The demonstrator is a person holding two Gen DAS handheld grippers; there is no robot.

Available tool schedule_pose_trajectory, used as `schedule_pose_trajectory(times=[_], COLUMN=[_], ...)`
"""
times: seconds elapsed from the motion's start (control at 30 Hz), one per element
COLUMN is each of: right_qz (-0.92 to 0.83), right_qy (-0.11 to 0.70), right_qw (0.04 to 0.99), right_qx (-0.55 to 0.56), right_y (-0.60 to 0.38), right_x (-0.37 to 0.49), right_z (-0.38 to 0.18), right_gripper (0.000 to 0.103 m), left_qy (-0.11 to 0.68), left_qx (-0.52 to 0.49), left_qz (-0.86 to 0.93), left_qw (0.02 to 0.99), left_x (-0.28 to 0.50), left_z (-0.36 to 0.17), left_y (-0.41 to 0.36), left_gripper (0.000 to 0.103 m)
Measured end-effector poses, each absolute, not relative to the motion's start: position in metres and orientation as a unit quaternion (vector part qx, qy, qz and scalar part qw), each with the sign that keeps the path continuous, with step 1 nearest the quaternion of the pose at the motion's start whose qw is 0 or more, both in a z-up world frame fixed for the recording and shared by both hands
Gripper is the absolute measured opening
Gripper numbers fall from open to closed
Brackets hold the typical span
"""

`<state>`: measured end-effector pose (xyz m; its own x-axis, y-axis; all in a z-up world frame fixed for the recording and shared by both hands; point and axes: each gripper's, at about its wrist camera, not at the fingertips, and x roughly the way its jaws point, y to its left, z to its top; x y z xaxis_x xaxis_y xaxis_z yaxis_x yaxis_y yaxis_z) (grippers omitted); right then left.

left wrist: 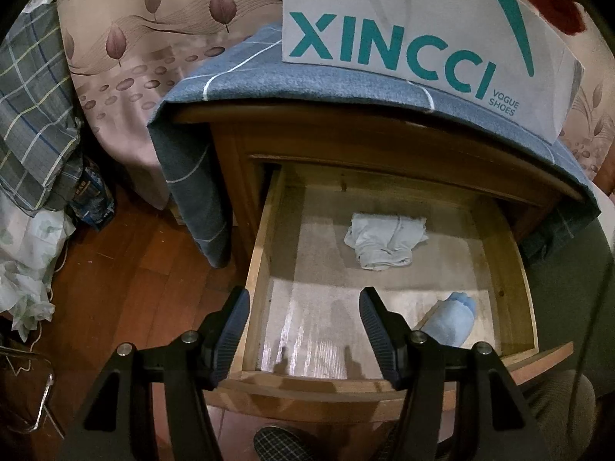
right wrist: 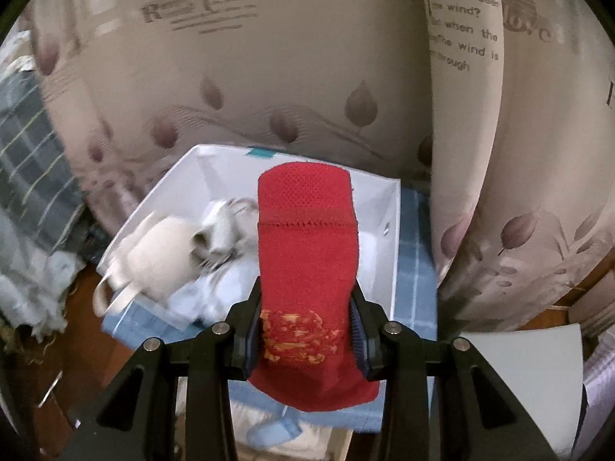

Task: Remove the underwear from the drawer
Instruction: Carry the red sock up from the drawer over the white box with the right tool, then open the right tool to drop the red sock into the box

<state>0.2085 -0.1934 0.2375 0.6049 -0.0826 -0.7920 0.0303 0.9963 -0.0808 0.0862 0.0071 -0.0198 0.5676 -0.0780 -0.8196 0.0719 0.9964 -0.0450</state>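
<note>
Left wrist view, from the left edge: a checked cloth (left wrist: pixel 30 115) and a pale crumpled fabric (left wrist: pixel 27 269) are cut off by the frame; a dark blue packet (left wrist: pixel 92 199) beside them is too small to read. The leaf-print curtain (left wrist: pixel 127 57) hangs behind. A blue-grey cloth (left wrist: pixel 238 73) covers the top of the wooden cabinet (left wrist: pixel 238 161) and hides its surface. One shoe box (left wrist: pixel 403 34) stands on it, upper part out of frame.

The drawer (left wrist: pixel 257 288) is pulled open. Two items lie inside: one pale folded underwear (left wrist: pixel 384 240) toward the back, and one light blue rolled piece (left wrist: pixel 453 319) at the front right, partly hidden by the finger. The left gripper (left wrist: pixel 303 338) hovers over the drawer front, jaws spread, nothing between them.

Right wrist view: the white box (right wrist: pixel 384 207) is seen open from above; its contents, white and cream garments (right wrist: pixel 165 253), are motion-blurred and cannot be counted. The right gripper (right wrist: pixel 307 334) pinches one red garment (right wrist: pixel 307 253) with a gold pattern, held above the box; its lower edge hangs toward the camera. A white panel (right wrist: pixel 530 376) at lower right is cut off.
</note>
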Motion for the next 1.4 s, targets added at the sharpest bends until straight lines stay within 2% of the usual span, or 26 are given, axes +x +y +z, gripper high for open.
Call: schedule_pose_trajectory(times=[0.37, 0.53, 0.8, 0.87, 0.93, 1.1, 1.23, 1.4], right_qz=[-0.074, -0.085, -0.081, -0.081, -0.076, -0.069, -0.064, -0.048], right_qy=[0.471, 0.486, 0.486, 0.483, 0.479, 0.466, 0.456, 0.454], right_qw=[0.878, 0.869, 0.869, 0.871, 0.874, 0.878, 0.884, 0.885], right_qx=[-0.041, -0.048, -0.040, -0.041, -0.045, -0.084, -0.084, -0.087], right_y=[-0.205, -0.210, -0.217, -0.216, -0.214, -0.203, -0.200, -0.193], right_x=[0.268, 0.279, 0.282, 0.280, 0.276, 0.263, 0.249, 0.227], right_z=[0.200, 0.177, 0.173, 0.175, 0.178, 0.188, 0.201, 0.215], right_gripper=[0.037, 0.041, 0.044, 0.049, 0.059, 0.061, 0.070, 0.070], left_qy=[0.461, 0.460, 0.461, 0.461, 0.461, 0.461, 0.462, 0.462], left_qx=[-0.010, -0.011, -0.009, -0.008, -0.008, -0.005, -0.005, 0.001], left_qz=[-0.045, -0.047, -0.048, -0.049, -0.049, -0.048, -0.048, -0.047], left_qw=[0.886, 0.887, 0.886, 0.886, 0.886, 0.886, 0.886, 0.886], left_x=[0.085, 0.086, 0.087, 0.087, 0.087, 0.087, 0.088, 0.088], left_z=[-0.018, -0.018, -0.019, -0.019, -0.019, -0.020, -0.020, -0.021], left_y=[0.010, 0.010, 0.009, 0.009, 0.010, 0.009, 0.009, 0.008], left_gripper=[0.061, 0.061, 0.061, 0.061, 0.061, 0.061, 0.061, 0.061])
